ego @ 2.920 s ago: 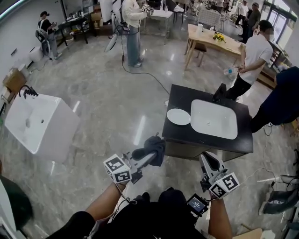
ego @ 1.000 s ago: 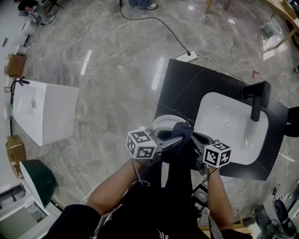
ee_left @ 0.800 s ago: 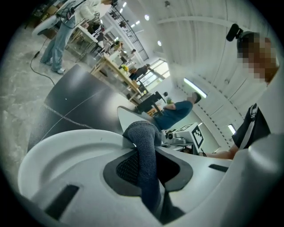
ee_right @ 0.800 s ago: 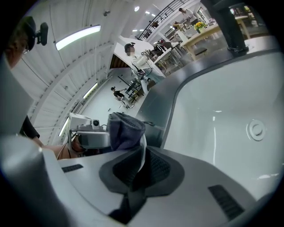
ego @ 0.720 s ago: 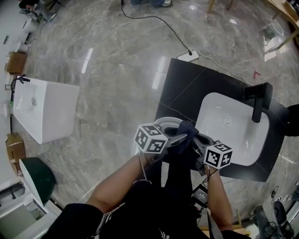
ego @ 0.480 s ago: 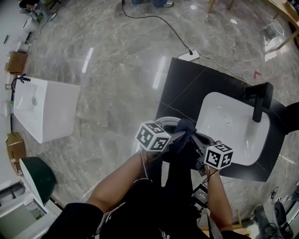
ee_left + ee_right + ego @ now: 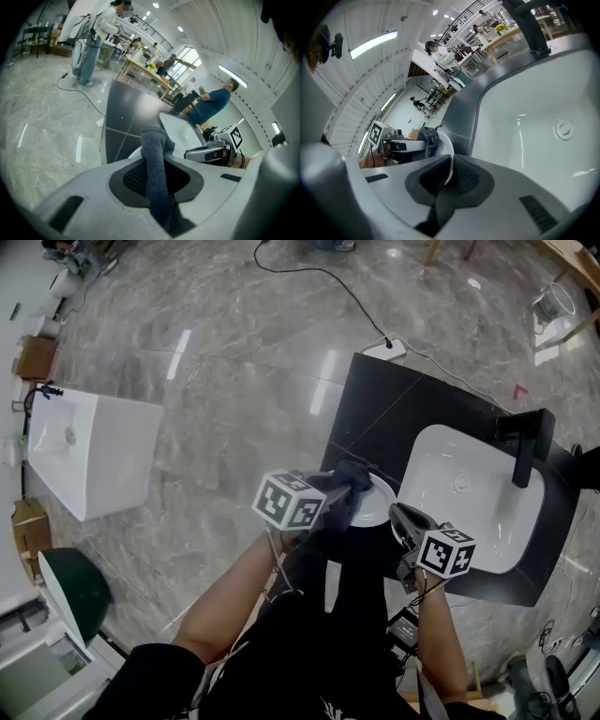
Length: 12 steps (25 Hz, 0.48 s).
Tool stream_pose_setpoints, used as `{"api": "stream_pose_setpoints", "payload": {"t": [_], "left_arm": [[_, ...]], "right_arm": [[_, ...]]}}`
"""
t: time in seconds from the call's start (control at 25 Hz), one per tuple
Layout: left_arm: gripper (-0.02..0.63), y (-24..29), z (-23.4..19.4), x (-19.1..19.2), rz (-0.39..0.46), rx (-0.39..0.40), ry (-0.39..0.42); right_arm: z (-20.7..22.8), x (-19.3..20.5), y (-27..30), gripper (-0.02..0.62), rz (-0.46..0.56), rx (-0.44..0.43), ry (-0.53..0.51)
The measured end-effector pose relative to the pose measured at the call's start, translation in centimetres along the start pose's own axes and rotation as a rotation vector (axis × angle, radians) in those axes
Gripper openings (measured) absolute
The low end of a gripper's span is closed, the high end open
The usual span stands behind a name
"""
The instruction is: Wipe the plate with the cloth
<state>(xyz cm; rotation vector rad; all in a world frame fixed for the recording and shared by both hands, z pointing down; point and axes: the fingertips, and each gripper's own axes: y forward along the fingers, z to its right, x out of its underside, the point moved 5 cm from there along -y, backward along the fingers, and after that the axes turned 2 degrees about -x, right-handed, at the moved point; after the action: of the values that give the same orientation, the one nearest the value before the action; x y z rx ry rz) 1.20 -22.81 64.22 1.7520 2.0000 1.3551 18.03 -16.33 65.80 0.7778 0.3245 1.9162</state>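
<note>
Left gripper (image 7: 332, 491) is clamped tight on the dark cloth (image 7: 352, 474), laying it against the white plate (image 7: 378, 503), while the right gripper (image 7: 398, 514) jaws are closing on the plate's rim.

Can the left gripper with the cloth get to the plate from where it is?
Probably yes. The cloth held by the left gripper hangs at the edge of the plate, and the right gripper, its jaws closing on the opposite rim, leaves its face uncovered.

They're wearing all black, short sleeves (image 7: 155, 682); a black-and-white marker cube (image 7: 289, 501) is sitting behind the grey left claw (image 7: 348, 486).
</note>
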Motion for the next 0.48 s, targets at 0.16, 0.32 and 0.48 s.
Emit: {"api": "stream_pose_setpoints", "payload": {"t": [0.16,0.32,0.48], "left_arm": [[0.06,-2.0,-1.9,0.1,0.012,-0.049,-0.03],[0.06,-3.5,-3.1,0.3,0.02,-0.082,-0.051],[0.06,-4.9,-3.5,0.4,0.033,-0.101,-0.059]], "right_arm": [[0.0,0.0,0.0,0.019,0.001,0.002,0.025],[0.3,0.0,0.1,0.018,0.007,0.008,0.076],[0.6,0.0,0.4,0.018,0.005,0.018,0.113]]}}
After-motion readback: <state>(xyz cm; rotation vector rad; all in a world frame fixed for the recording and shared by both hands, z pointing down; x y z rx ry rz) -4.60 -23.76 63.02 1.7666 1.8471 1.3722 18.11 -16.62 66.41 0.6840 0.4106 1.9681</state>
